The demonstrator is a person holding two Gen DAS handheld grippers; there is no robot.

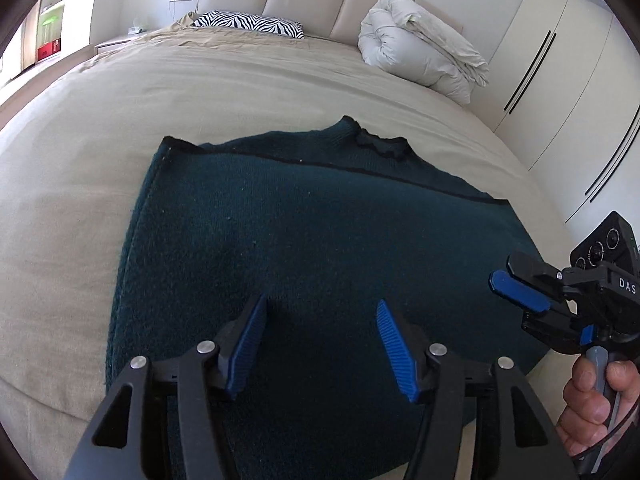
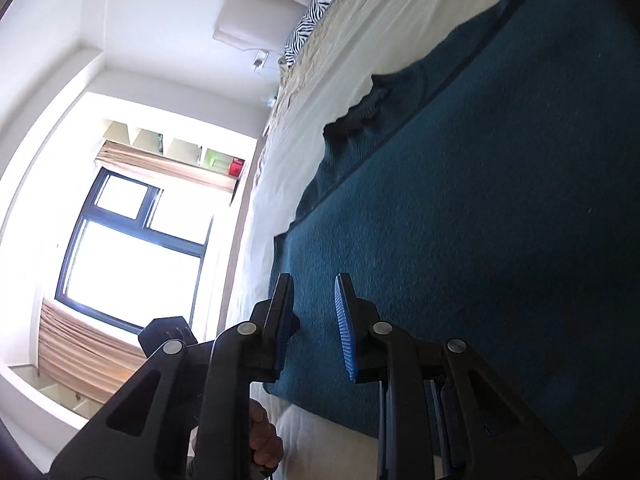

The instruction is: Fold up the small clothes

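My left tool [image 1: 320, 344] hangs just above the near half of the dark green sweater [image 1: 304, 248], its two blue pads set wide apart with nothing between them. The sweater lies flat on the bed [image 1: 240, 76], already doubled over: a dark hemmed edge runs across it from far left to near right, and past that edge the collar [image 1: 380, 142] pokes out toward the headboard. So the cloth stretches away from me, collar at the far end, and its near edge drops out of sight under my left tool. In the left wrist view my right tool [image 1: 516, 292] sits at the right border of the sweater, turned sideways so its pads point left across the cloth; my right hand [image 1: 596, 396] grips its handle below. In the right wrist view those pads [image 2: 346, 328] stand a modest gap apart, gripping nothing, with the near corner of the sweater lying right under and just ahead of them. I judge that the next fold turns on this: the right side edge is the one closest to a tool, and my right tool is already lined up to take it and carry it leftward over the middle, while my left tool is better placed to press down or to catch the near hem. The striped pillow [image 1: 248, 24] and the rolled white duvet [image 1: 420, 48] lie well apart at the far end, out of the way.
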